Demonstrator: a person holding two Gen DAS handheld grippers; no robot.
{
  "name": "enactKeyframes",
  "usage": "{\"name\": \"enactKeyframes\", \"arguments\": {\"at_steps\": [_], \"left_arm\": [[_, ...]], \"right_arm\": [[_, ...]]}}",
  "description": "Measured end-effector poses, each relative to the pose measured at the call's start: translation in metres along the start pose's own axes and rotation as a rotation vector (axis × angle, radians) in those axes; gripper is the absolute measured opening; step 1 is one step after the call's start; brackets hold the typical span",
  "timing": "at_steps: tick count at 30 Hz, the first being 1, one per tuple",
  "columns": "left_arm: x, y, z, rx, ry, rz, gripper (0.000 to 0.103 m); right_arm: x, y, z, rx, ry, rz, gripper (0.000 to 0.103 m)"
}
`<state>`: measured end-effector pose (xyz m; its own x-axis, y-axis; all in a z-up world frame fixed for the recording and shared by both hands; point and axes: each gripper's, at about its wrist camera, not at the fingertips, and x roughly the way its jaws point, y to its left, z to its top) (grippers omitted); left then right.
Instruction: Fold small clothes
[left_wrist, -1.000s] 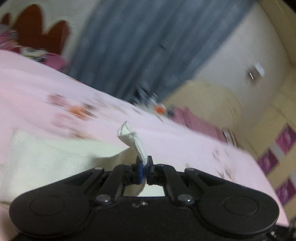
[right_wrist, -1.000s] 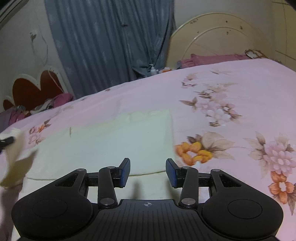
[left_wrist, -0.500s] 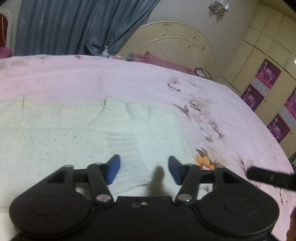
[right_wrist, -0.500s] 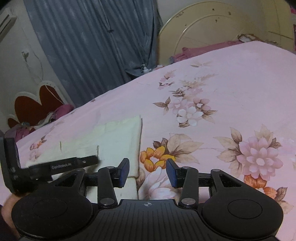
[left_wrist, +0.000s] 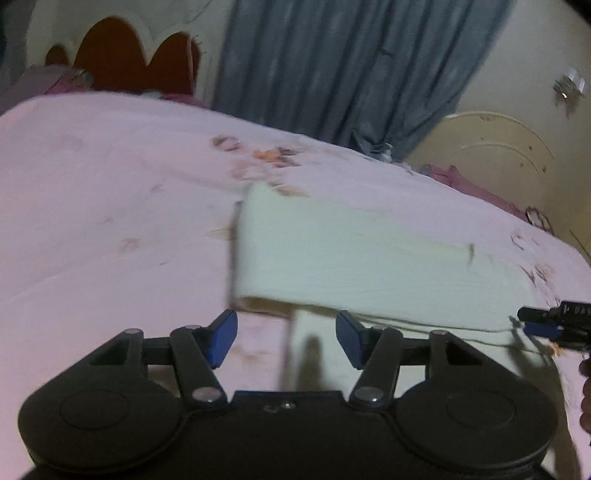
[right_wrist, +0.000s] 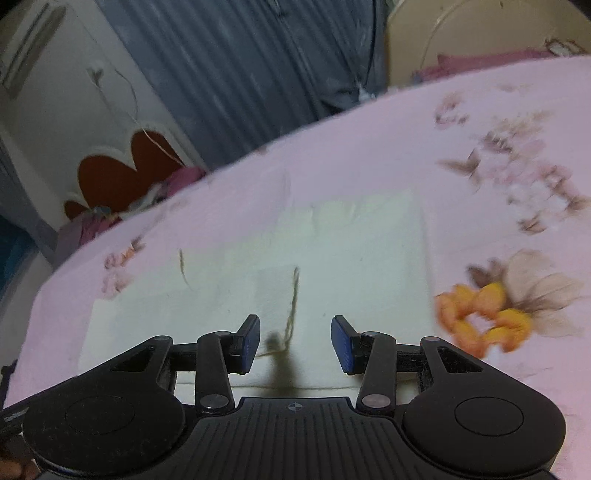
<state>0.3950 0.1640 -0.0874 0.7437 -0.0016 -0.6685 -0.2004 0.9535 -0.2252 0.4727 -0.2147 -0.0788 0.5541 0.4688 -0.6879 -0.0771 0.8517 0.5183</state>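
On the pink floral bedspread lies the cream garment, flat, sides apparently folded in; likely one more fold left. Left gripper jaws apart, nothing btwn, over its near-left corner; right gripper jaws apart, empty, at the near edge. Bare bed all round, plenty of room.

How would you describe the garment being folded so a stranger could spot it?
Look at the wide pink floral bedspread that fills the room. The cream knit garment lies flat on it, just ahead of both grippers. It is the only pale, unpatterned piece on that flowered sheet.
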Motion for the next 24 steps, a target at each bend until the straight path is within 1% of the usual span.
{"name": "enactKeyframes", "arguments": {"at_steps": [1, 3, 4, 7, 8, 9, 10, 12, 14, 15, 17, 20, 22, 24], "left_arm": [[0.006, 0.003, 0.001, -0.007, 0.007, -0.011, 0.056], [0.021, 0.004, 0.003, 0.003, 0.055, -0.040, 0.054], [0.027, 0.004, 0.003, 0.015, 0.064, -0.040, 0.054], [0.039, -0.003, 0.004, 0.052, 0.048, -0.013, 0.052], [0.044, -0.007, 0.002, 0.055, 0.046, -0.008, 0.048], [0.045, -0.004, 0.001, 0.053, 0.045, -0.004, 0.047], [0.046, -0.003, 0.002, 0.053, 0.043, -0.003, 0.044], [0.047, -0.001, 0.000, 0.074, 0.042, -0.008, 0.042], [0.046, -0.004, -0.001, 0.122, 0.043, -0.002, 0.040], [0.044, -0.004, 0.000, 0.143, 0.044, 0.001, 0.040], [0.042, -0.003, 0.002, 0.163, 0.048, -0.001, 0.039], [0.039, -0.002, 0.004, 0.176, 0.056, -0.012, 0.036], [0.039, -0.003, 0.004, 0.195, 0.057, -0.014, 0.034], [0.039, -0.006, 0.004, 0.215, 0.058, -0.013, 0.032]], "right_arm": [[0.006, 0.001, 0.000, 0.005, 0.006, -0.001, 0.043], [0.013, 0.007, 0.002, -0.002, 0.008, -0.016, 0.043], [0.016, 0.009, 0.004, -0.009, 0.011, -0.018, 0.043], [0.024, 0.017, 0.007, -0.057, 0.025, -0.031, 0.043], [0.027, 0.021, 0.008, -0.078, 0.032, -0.037, 0.036], [0.031, 0.025, 0.008, -0.101, 0.044, -0.043, 0.008], [0.034, 0.028, 0.007, -0.115, 0.049, -0.047, 0.006], [0.032, 0.033, 0.008, -0.161, 0.043, -0.057, 0.005], [0.021, 0.036, 0.008, -0.176, 0.012, -0.052, 0.004], [0.011, 0.038, 0.009, -0.192, -0.022, -0.050, 0.004], [-0.007, 0.043, 0.011, -0.228, -0.094, -0.074, 0.004], [-0.038, 0.029, 0.017, -0.199, -0.193, -0.116, 0.004], [-0.042, 0.016, 0.018, -0.194, -0.180, -0.157, 0.004], [-0.044, 0.006, 0.015, -0.184, -0.165, -0.173, 0.004]]}}
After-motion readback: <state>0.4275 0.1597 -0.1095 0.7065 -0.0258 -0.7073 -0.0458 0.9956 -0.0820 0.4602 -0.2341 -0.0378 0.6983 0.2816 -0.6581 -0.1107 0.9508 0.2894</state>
